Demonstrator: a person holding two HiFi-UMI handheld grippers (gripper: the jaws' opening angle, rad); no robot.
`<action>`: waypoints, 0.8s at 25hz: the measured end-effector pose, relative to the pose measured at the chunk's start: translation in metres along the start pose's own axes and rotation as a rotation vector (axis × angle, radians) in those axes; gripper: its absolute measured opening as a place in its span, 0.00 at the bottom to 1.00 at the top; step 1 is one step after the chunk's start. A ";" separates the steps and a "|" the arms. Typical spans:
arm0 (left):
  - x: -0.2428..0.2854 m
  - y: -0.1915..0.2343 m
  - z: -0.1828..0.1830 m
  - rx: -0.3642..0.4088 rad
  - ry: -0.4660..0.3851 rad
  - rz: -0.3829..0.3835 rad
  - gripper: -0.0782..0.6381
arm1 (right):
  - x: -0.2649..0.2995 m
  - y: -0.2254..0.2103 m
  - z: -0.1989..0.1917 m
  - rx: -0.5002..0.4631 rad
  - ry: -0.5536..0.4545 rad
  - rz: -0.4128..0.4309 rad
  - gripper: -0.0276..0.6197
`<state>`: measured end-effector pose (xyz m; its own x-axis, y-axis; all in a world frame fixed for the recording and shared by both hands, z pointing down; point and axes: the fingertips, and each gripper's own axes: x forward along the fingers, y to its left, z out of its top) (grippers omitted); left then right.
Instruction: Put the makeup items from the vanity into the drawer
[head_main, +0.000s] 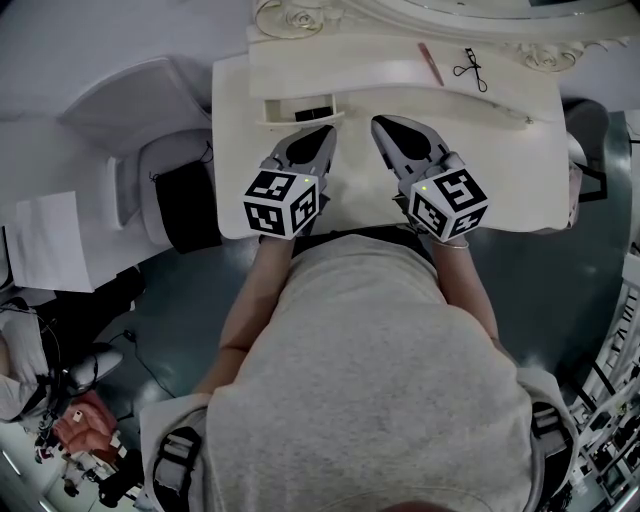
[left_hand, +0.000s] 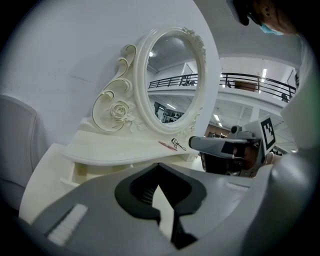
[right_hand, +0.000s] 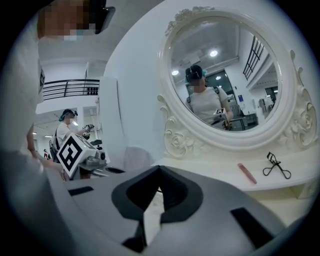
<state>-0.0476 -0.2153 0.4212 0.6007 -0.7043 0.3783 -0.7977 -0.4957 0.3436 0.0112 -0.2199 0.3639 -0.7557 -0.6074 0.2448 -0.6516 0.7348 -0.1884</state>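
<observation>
**A:** Where are the makeup items?

**B:** Far right, on the raised shelf of the white vanity counter (head_main: 520, 160). A slim pink stick (head_main: 431, 63) lies near a black scissor-handled eyelash curler (head_main: 470, 68), not touching it.

**A:** And the grippers?

**B:** The left gripper (head_main: 326, 132) and right gripper (head_main: 379, 123) are both clenched on nothing, side by side over the near counter. The small white drawer (head_main: 300, 112), just beyond the left gripper, stands slightly open.
</observation>
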 end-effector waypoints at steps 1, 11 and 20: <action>0.000 0.000 -0.001 0.000 0.001 -0.002 0.12 | 0.000 0.000 0.000 -0.002 0.001 0.000 0.06; 0.000 0.001 -0.003 -0.014 -0.001 -0.004 0.12 | 0.002 0.002 -0.003 -0.009 0.017 0.007 0.06; 0.001 0.005 -0.003 -0.030 0.001 0.010 0.12 | 0.002 -0.004 -0.005 -0.007 0.024 -0.009 0.05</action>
<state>-0.0508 -0.2167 0.4260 0.5930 -0.7085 0.3826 -0.8014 -0.4733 0.3658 0.0129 -0.2226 0.3703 -0.7481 -0.6066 0.2692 -0.6577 0.7316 -0.1793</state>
